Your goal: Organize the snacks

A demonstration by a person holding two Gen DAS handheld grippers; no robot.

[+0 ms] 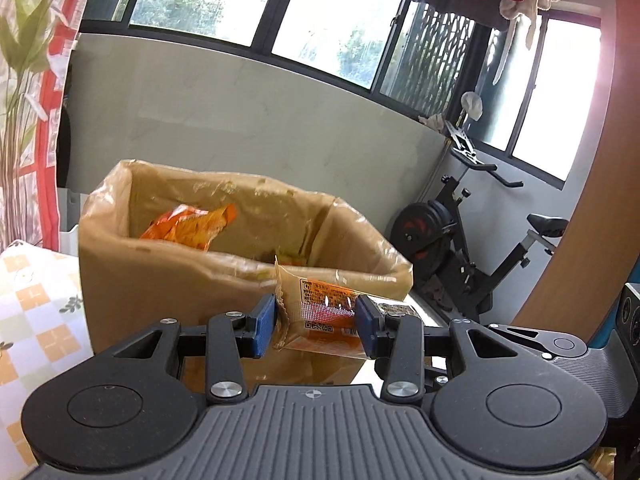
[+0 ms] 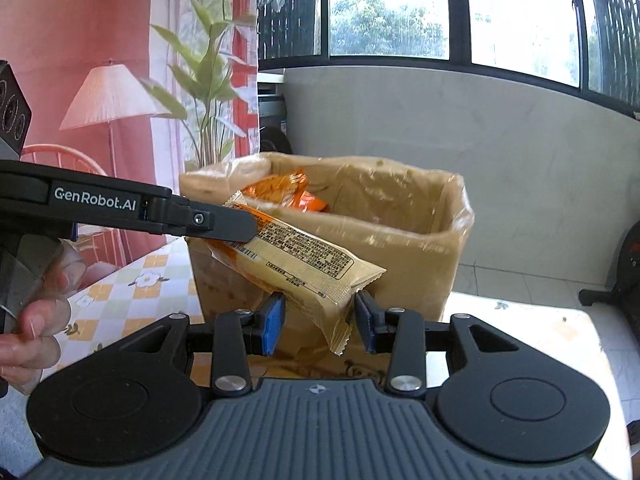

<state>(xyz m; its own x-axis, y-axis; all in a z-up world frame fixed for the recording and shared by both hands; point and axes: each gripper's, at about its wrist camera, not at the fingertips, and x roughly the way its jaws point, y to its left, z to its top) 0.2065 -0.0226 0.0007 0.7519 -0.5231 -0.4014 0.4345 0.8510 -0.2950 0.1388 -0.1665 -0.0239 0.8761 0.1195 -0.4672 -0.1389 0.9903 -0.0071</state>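
A cardboard box (image 1: 168, 280) lined with clear plastic stands on the table; it also shows in the right wrist view (image 2: 400, 256). An orange snack bag (image 1: 192, 226) lies inside it (image 2: 292, 196). My left gripper (image 1: 316, 326) is shut on a beige and orange snack packet (image 1: 320, 312), held in front of the box's near wall. In the right wrist view the left gripper (image 2: 236, 226) comes in from the left holding that packet (image 2: 304, 260). The packet's lower end hangs between the blue pads of my right gripper (image 2: 320, 326), which is open around it.
A checked floral tablecloth (image 2: 120, 300) covers the table. An exercise bike (image 1: 472, 256) stands to the right of the box. A low grey wall (image 1: 260, 120) under windows runs behind. A printed curtain (image 2: 100, 80) hangs at the left.
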